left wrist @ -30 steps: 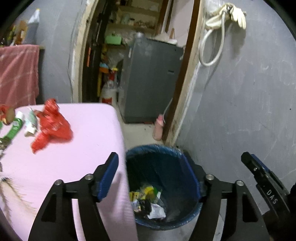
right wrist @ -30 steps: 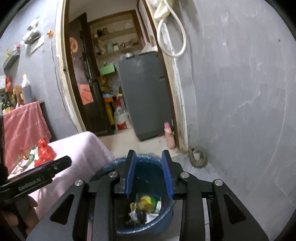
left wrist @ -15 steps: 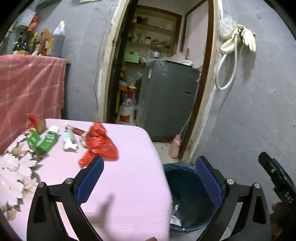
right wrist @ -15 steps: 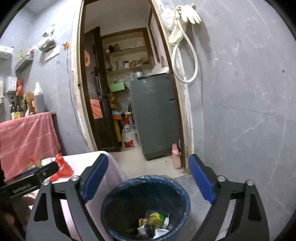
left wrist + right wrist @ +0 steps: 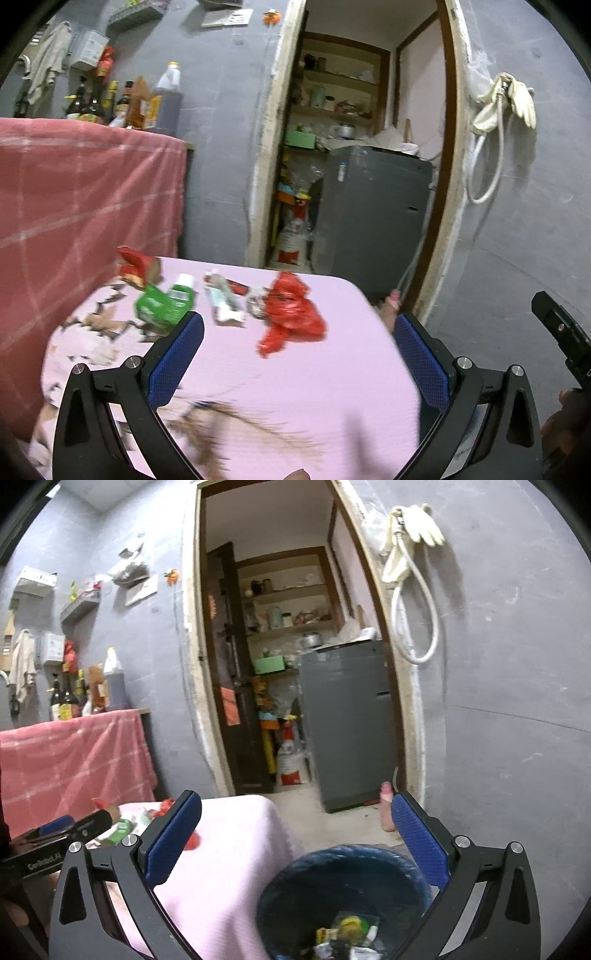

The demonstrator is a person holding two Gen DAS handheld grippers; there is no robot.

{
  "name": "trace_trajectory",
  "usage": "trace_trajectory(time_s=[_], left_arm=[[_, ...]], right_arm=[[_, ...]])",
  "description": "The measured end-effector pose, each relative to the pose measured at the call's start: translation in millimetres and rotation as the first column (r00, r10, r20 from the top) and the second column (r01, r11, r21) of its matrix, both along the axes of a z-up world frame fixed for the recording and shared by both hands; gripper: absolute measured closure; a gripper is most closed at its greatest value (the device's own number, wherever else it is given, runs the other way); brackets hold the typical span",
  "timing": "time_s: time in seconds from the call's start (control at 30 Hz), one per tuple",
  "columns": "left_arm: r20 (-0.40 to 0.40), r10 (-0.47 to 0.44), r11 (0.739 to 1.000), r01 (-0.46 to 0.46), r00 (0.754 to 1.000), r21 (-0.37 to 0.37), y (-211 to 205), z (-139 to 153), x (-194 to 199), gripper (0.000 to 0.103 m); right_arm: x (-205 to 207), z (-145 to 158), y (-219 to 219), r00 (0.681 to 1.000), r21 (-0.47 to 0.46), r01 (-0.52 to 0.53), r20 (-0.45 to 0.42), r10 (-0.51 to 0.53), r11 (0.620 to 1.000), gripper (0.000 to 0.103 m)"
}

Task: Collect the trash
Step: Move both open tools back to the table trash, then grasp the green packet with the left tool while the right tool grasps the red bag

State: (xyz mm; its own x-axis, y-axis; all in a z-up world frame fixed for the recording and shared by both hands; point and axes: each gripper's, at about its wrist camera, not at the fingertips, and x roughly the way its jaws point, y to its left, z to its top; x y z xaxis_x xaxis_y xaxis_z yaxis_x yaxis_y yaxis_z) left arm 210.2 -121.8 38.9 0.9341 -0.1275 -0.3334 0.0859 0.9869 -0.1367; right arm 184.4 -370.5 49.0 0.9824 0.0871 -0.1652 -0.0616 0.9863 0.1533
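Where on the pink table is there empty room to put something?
The near half of the pink cloth-covered table, between the red crumpled plastic bag and the near edge, is bare. The far side is crowded: green packet, white tube, red bag.

The left wrist camera sits just behind its two blue fingers point(image 5: 173, 358) and looks a little down over the pink table point(image 5: 325, 387), close up. The right wrist camera looks out the same way from behind its own blue fingers point(image 5: 419, 838), with the blue bin point(image 5: 295, 882) at the bottom. Both see the doorway point(image 5: 273, 147) and the grey fridge point(image 5: 373, 199) far back.
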Motion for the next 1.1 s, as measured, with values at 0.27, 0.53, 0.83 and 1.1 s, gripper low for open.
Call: trace_trajectory(time_s=[0.27, 0.53, 0.83, 1.1], left_arm=[[-0.008, 0.109, 0.994, -0.109, 0.994, 0.009, 53, -3, -3, 0.002], [-0.042, 0.195, 0.980, -0.194, 0.980, 0.040, 101, -14, 3, 0.002], [-0.125, 0.211, 0.977, -0.204, 0.969, 0.069, 134, -25, 26, 0.002], [-0.194, 0.172, 0.983, -0.156, 0.966, 0.098, 142, -36, 54, 0.002]], right_arm=[[15, 2, 38, 0.996, 0.016, -0.087, -0.009, 0.087, 0.996, 0.000], [37, 3, 80, 0.987, 0.019, -0.157, -0.028, 0.158, 0.987, 0.000], [66, 1, 120, 0.974, 0.004, -0.216, -0.064, 0.216, 0.976, 0.000], [100, -13, 137, 0.959, -0.007, -0.244, -0.148, 0.240, 0.970, 0.000]])
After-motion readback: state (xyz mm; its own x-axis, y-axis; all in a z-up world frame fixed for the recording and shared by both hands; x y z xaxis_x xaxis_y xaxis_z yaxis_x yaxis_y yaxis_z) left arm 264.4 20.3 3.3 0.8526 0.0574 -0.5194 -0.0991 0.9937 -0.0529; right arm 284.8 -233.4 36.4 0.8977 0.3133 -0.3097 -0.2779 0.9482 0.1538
